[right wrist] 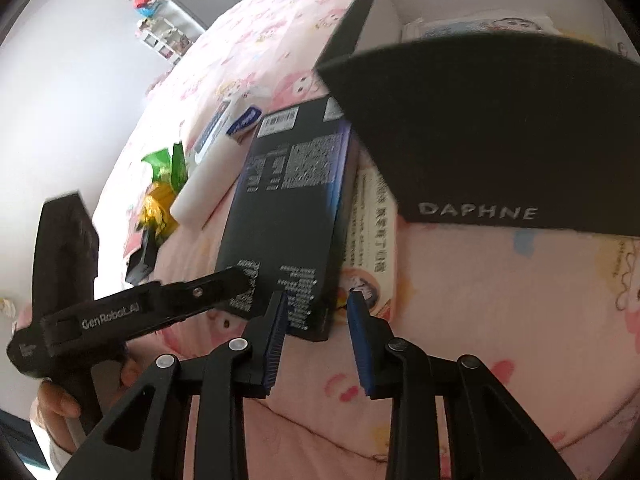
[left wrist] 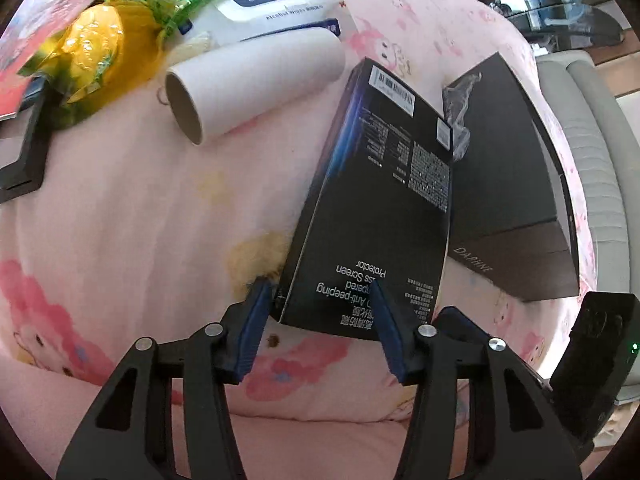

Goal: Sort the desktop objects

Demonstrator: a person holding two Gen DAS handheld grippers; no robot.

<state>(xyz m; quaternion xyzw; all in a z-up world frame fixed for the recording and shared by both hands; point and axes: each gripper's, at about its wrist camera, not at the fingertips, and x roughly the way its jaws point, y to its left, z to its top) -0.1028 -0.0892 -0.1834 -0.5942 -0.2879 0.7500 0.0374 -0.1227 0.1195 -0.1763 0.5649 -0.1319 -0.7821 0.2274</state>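
Left tool [left wrist: 320, 312] half-open, straddling the near corner of the box [left wrist: 384, 184], not clamped. Right tool [right wrist: 318, 312] narrow, empty. Box: light, stiff, slick card; pinch near edge.

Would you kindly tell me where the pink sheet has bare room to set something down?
Bare sheet lies left of the screen protector box, below the white roll. It is crowded at top left around the yellow bag and wipes pack, and between that box and the Daphne box.
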